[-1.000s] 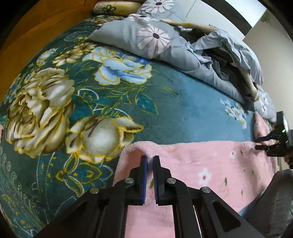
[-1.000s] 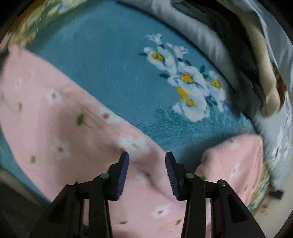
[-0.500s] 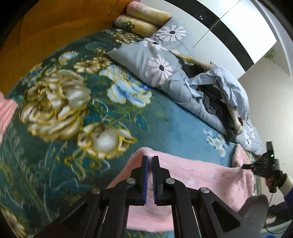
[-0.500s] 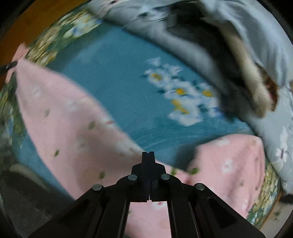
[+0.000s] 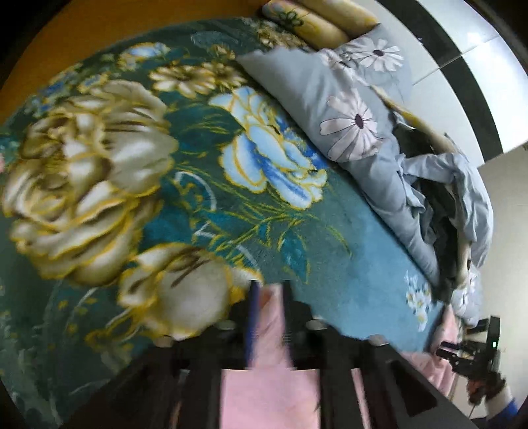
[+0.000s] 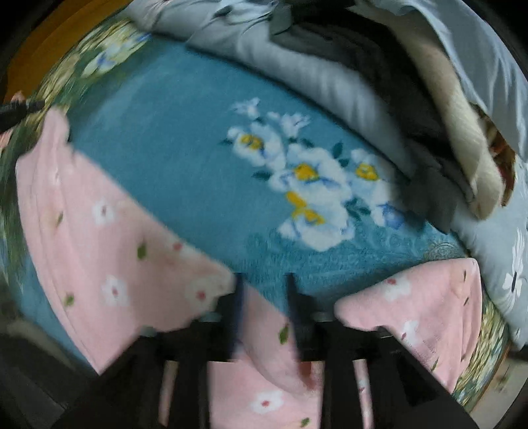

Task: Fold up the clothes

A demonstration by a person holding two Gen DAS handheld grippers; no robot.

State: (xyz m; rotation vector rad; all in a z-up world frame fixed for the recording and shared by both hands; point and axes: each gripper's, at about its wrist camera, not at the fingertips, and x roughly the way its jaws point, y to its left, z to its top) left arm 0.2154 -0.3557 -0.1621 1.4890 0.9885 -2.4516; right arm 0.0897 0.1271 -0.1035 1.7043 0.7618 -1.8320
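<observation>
A pink floral garment [image 6: 109, 237] lies on the teal flowered bed blanket [image 6: 184, 158]. In the right wrist view it spreads from the left edge to a folded part at the right [image 6: 429, 303]. My right gripper [image 6: 264, 287] is open, its blurred fingers either side of the garment's far edge. My left gripper [image 5: 269, 293] is open too, with pink cloth [image 5: 270, 363] between its blurred fingers at the garment's other end. The right gripper also shows in the left wrist view [image 5: 462, 356] at the lower right.
A grey daisy-print duvet [image 5: 346, 109] with dark clothes [image 6: 379, 66] piled on it runs along the bed's far side. Yellow pillows [image 5: 323, 19] lie at the head. An orange wooden board [image 5: 99, 29] borders the bed on the left.
Both grippers were shut on the pink garment half a second ago and have now opened. Both views are motion-blurred, and the garment has dropped lower on the blanket.
</observation>
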